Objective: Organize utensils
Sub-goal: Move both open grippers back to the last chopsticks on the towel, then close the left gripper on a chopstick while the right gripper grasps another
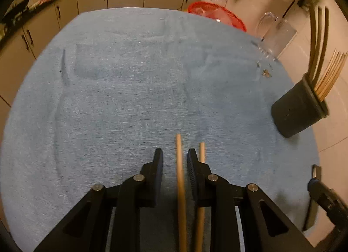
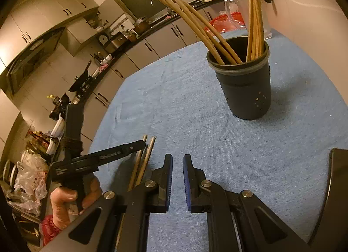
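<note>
Left gripper [image 1: 175,158] jaws apart, one chopstick [image 1: 180,186] loose between them, another [image 1: 201,186] just outside, both on the blue cloth [image 1: 130,89]. Right gripper [image 2: 178,165] nearly closed, empty. Beyond, the holder [image 2: 245,91] stands upright, full of chopsticks.

1. Blue cloth [image 2: 195,104] lies bare ahead of the right gripper [image 2: 177,162] — open passage.
2. Dark holder [image 2: 245,91] with leaning chopsticks [image 2: 195,21] blocks one o'clock.
3. Left gripper [image 2: 121,151] crowds nine o'clock.
</note>
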The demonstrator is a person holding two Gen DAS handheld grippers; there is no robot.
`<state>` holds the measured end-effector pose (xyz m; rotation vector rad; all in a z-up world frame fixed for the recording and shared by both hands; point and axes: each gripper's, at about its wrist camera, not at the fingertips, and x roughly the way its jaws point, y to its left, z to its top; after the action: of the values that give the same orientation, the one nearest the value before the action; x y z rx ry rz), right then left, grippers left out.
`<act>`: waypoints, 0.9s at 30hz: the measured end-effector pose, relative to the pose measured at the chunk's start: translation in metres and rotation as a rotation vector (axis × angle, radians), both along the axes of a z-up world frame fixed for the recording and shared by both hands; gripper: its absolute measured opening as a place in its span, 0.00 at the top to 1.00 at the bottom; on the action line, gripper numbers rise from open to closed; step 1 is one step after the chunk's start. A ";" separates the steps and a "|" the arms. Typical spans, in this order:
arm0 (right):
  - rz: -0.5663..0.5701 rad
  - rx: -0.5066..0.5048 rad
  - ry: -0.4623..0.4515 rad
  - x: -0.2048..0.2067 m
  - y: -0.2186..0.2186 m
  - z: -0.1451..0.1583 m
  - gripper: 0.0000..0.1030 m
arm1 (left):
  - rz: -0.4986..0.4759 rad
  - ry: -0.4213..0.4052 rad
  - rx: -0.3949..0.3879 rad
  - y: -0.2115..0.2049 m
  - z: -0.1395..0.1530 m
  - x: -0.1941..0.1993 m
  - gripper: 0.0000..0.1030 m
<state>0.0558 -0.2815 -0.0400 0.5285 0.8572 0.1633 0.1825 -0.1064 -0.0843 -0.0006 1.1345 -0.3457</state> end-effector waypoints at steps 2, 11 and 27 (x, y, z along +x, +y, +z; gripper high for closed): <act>0.018 -0.013 0.019 0.007 0.006 0.001 0.89 | 0.002 0.001 0.020 0.002 0.000 -0.002 0.87; 0.177 -0.032 0.176 0.075 0.067 -0.020 0.89 | 0.087 0.041 -0.037 0.075 -0.002 -0.020 0.91; 0.234 -0.263 0.369 0.138 0.123 -0.049 0.90 | 0.063 0.034 -0.077 0.087 -0.003 -0.029 0.93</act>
<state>0.1934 -0.1583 -0.0890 0.2112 1.2804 0.1657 0.1532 -0.0198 -0.0868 -0.1098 1.1513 -0.3343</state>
